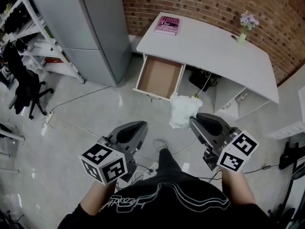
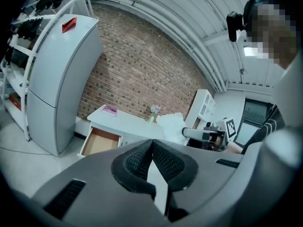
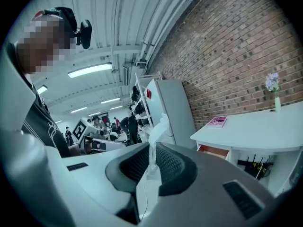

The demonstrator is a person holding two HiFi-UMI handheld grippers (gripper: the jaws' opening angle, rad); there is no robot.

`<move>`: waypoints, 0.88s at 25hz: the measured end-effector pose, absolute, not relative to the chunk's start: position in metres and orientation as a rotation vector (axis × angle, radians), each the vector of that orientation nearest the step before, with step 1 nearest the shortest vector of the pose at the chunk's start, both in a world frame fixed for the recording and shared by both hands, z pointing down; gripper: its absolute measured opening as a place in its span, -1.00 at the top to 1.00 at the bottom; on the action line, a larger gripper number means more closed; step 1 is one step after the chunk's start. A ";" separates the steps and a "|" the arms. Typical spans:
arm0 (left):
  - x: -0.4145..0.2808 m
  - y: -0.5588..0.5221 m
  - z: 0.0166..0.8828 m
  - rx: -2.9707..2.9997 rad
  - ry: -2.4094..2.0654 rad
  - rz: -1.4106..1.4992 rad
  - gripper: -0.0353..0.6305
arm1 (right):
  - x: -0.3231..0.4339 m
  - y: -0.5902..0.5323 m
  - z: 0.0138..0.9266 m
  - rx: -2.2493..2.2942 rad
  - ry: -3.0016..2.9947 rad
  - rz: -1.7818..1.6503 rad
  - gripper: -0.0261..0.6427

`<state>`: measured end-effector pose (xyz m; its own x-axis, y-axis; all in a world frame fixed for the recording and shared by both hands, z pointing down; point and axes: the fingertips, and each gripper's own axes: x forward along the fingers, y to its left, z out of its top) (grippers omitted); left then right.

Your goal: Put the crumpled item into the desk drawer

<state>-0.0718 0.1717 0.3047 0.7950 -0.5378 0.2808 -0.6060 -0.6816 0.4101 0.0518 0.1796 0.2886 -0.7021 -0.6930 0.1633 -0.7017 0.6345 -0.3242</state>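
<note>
A crumpled white item [image 1: 183,111] hangs in the air in front of the desk, and my right gripper [image 1: 192,121] is shut on its lower edge. In the right gripper view the white item [image 3: 158,129] sticks up from between the closed pads [image 3: 168,164]. The wooden desk drawer [image 1: 159,78] stands pulled open under the left end of the white desk [image 1: 214,51], just beyond the item. My left gripper [image 1: 141,126] is held lower left of the item, shut with nothing in it; its pads [image 2: 137,160] meet at the tips.
A pink book [image 1: 167,25] lies on the desk's far left corner and a small flower vase [image 1: 247,26] stands at its far right. A grey fridge [image 1: 86,27] stands left of the drawer. An office chair [image 1: 24,87] and floor cables [image 1: 71,125] are at left.
</note>
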 end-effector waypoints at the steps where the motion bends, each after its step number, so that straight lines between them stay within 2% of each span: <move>1: -0.069 0.154 0.307 2.481 -0.858 0.189 0.83 | 0.054 0.161 0.292 1.194 -2.812 0.584 0.73; 13: -0.008 -0.081 0.334 2.392 -0.876 0.264 0.83 | 0.104 -0.070 0.318 1.073 -2.783 0.645 0.73; 22: -0.001 -0.173 0.370 2.298 -0.928 0.304 0.83 | 0.113 -0.165 0.364 0.978 -2.722 0.705 0.73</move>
<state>-0.0005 -0.1733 0.3698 0.7250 -0.5421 0.4249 -0.6884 -0.5505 0.4722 0.1135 -0.1651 0.3642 -0.7719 -0.5579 0.3047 -0.6357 0.6740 -0.3764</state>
